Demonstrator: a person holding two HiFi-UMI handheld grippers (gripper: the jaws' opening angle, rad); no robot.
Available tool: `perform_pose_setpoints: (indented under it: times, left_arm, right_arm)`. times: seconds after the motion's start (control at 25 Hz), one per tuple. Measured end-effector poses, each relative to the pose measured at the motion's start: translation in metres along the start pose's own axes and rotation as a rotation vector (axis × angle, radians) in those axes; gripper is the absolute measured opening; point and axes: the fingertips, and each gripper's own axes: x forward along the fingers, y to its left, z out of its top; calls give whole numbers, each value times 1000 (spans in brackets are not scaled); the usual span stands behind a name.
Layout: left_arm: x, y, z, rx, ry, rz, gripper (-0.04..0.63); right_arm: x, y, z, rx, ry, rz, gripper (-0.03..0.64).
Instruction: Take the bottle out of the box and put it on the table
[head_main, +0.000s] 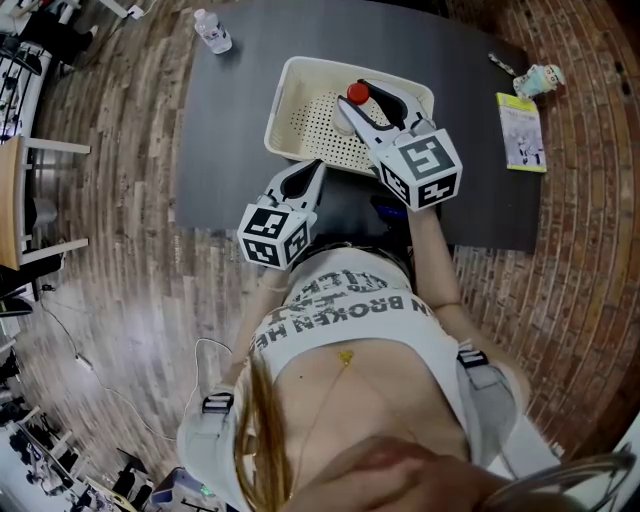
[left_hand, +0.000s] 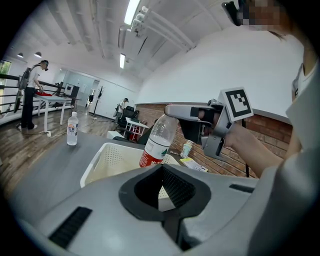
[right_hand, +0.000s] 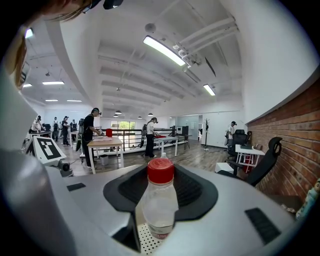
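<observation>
A clear water bottle with a red cap and a red label hangs upright over the white perforated box. My right gripper is shut on the bottle just below the cap. In the left gripper view the right gripper holds the bottle with its base about level with the box rim. My left gripper hovers at the box's near edge. Its jaws meet at the tips with nothing between them.
The box stands on a dark grey table. A second water bottle stands at the far left corner. A small carton and a yellow-green booklet lie on the right. A chair stands on the floor to the left.
</observation>
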Motion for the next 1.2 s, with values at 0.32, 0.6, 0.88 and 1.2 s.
perform_pose_setpoints:
  times: [0.32, 0.6, 0.88, 1.2]
  left_arm:
    - [1, -12, -4, 8, 8, -10, 3]
    - [6, -23, -8, 18, 22, -33, 3]
    - [16, -36, -10, 30, 36, -68, 3]
    - [37, -62, -14, 51, 54, -137, 3]
  right_arm:
    - [-7, 2, -4, 4, 3, 12, 155]
    - [-19, -5, -2, 8, -10, -5, 155]
    - [-43, -25, -5, 18, -7, -72, 155]
    - [-88, -69, -13, 46, -16, -198, 155]
